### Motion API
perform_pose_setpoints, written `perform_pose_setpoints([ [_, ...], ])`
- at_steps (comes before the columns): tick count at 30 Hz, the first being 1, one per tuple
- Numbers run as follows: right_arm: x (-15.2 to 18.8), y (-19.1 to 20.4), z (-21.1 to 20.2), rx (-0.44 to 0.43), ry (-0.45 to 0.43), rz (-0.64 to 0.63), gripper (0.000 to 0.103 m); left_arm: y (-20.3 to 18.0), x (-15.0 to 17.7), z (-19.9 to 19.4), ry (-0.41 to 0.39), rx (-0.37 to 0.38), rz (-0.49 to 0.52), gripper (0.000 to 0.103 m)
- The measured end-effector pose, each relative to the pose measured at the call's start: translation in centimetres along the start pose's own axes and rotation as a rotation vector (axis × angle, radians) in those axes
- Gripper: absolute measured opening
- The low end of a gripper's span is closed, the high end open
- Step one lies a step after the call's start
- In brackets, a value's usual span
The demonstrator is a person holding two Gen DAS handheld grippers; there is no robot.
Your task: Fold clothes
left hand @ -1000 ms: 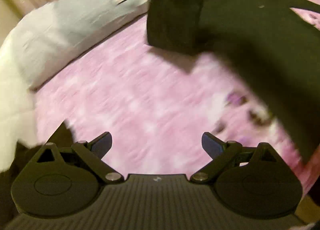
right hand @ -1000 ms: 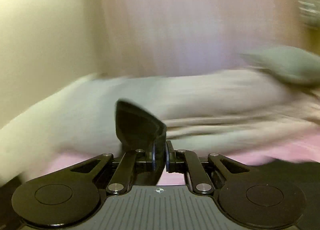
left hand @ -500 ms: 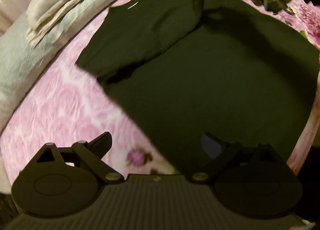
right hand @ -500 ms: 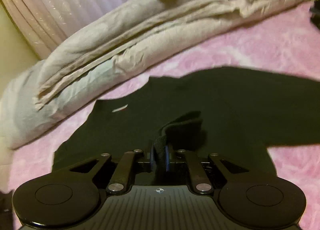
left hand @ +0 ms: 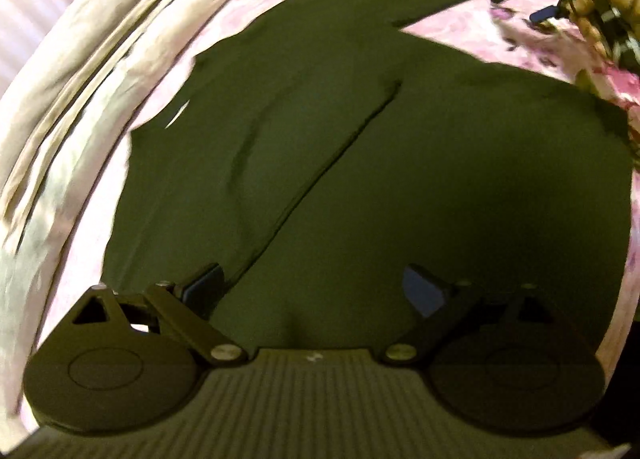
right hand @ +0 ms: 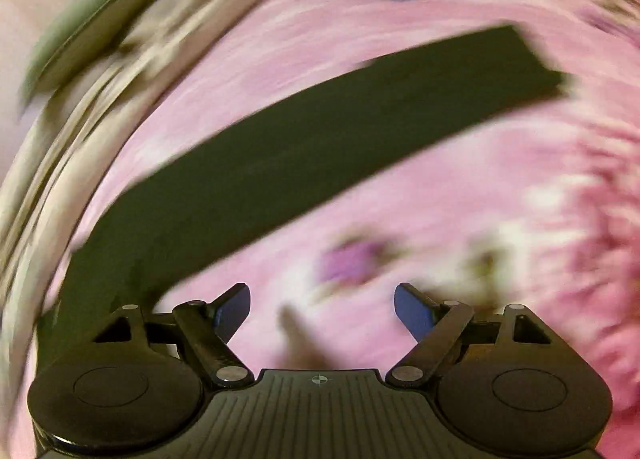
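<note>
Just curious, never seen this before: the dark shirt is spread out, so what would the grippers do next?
Probably the right gripper, its jaws just opened and empty, grips the outstretched sleeve and folds it over the dark shirt, which lies flat on the pink floral bedspread.

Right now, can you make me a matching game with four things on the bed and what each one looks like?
Things:
1. shirt
2. bedsheet
3. folded blanket
4. right tool

Looks:
A. pale cream, bunched along the bed's edge
B. open, nothing between its fingers
C. dark, spread out flat
D. pink with flowers

Pairs: 1-C, 2-D, 3-A, 4-B
</note>
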State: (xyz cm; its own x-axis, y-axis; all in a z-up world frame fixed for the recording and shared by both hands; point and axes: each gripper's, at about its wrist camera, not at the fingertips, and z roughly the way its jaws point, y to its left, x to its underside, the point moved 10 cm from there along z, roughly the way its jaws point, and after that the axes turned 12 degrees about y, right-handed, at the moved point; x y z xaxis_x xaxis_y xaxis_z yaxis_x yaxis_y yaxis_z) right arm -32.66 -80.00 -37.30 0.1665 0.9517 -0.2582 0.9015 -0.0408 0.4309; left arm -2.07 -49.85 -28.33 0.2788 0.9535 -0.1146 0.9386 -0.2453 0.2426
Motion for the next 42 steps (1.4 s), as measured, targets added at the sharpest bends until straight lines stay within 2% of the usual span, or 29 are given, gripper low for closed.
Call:
perform_pose_setpoints([
  [3, -4.3, -5.0, -1.4, -0.024, -0.098, 0.136, 0.082, -2.1, -2.0, 0.7, 0.004, 0.011, 0.065, 0.095],
  [6, -7.7, -8.3, -2.0, -0.135, -0.182, 0.264, 0.082, -4.2, -3.6, 1.6, 0.015, 0.022, 0.118, 0.095],
  [10, -11.0, -11.2, -2.1, -0.262, -0.262, 0.428, 0.082, -6.6, -5.8, 2.6, 0.027, 0.037, 0.195, 0.095],
  [13, -12.5, -12.3, -2.2, -0.306, -0.281, 0.475, 0.079, -7.9, -7.4, 2.8, 0.02, 0.041, 0.239, 0.095],
  [15, -13.0, -12.9, -2.4, -0.295, -0.268, 0.488, 0.044, -8.5, -8.5, 2.7, 0.007, 0.045, 0.253, 0.095],
  [16, -13.1, -13.3, -2.2, -0.278, -0.251, 0.495, 0.011, -8.7, -8.9, 2.5, 0.001, 0.047, 0.255, 0.095],
  [17, -13.1, -13.6, -2.1, -0.252, -0.231, 0.494, 0.009, -8.9, -9.2, 2.3, -0.007, 0.048, 0.256, 0.095],
  [19, -13.6, -12.9, -2.6, -0.2, -0.217, 0.426, 0.006, -9.0, -9.6, 1.8, -0.023, 0.047, 0.253, 0.095],
  [21, -14.2, -10.5, -3.7, -0.136, -0.212, 0.302, 0.005, -8.7, -9.3, 1.5, -0.034, 0.046, 0.236, 0.095],
  [24, -15.0, -3.1, -5.7, -0.055, -0.226, 0.022, 0.005, -7.7, -7.9, 1.2, -0.033, 0.041, 0.182, 0.095],
  [26, -14.7, 3.8, -7.2, -0.062, -0.263, -0.175, 0.005, -6.7, -6.4, 0.9, -0.032, 0.034, 0.138, 0.095],
  [28, -12.9, 12.2, -9.1, -0.147, -0.303, -0.34, 0.005, -5.5, -4.4, 0.4, -0.029, 0.027, 0.082, 0.095],
  [30, -8.6, 21.1, -11.6, -0.26, -0.34, -0.527, 0.005, -4.2, -2.0, 0.0, -0.021, 0.019, 0.024, 0.095],
  [32, -1.4, 29.2, -14.2, -0.398, -0.339, -0.725, 0.006, -2.8, 0.8, -0.5, -0.009, 0.008, -0.027, 0.095],
  [33, 3.2, 32.6, -15.4, -0.472, -0.318, -0.834, 0.006, -2.1, 2.3, -0.7, -0.003, 0.002, -0.053, 0.095],
  [35, 13.0, 37.4, -15.8, -0.589, -0.221, -1.041, 0.006, -0.6, 5.4, -0.9, 0.013, -0.013, -0.106, 0.095],
  [36, 18.0, 38.8, -15.0, -0.604, -0.165, -1.159, 0.006, -0.1, 7.0, -1.0, 0.023, -0.016, -0.131, 0.095],
  [37, 22.5, 39.4, -13.7, -0.578, -0.132, -1.265, 0.008, 0.5, 8.6, -0.9, 0.033, -0.018, -0.155, 0.095],
  [38, 26.6, 39.5, -12.0, -0.543, -0.095, -1.349, 0.039, 1.2, 10.3, -0.9, 0.044, -0.023, -0.176, 0.095],
  [39, 28.9, 39.2, -10.7, -0.518, -0.055, -1.371, 0.059, 1.8, 11.9, -0.9, 0.053, -0.029, -0.195, 0.095],
  [40, 31.1, 38.8, -9.5, -0.495, -0.016, -1.384, 0.084, 2.2, 13.4, -0.9, 0.062, -0.037, -0.209, 0.095],
  [42, 33.4, 37.7, -8.1, -0.473, 0.058, -1.339, 0.084, 3.2, 16.3, -0.7, 0.081, -0.044, -0.242, 0.095],
])
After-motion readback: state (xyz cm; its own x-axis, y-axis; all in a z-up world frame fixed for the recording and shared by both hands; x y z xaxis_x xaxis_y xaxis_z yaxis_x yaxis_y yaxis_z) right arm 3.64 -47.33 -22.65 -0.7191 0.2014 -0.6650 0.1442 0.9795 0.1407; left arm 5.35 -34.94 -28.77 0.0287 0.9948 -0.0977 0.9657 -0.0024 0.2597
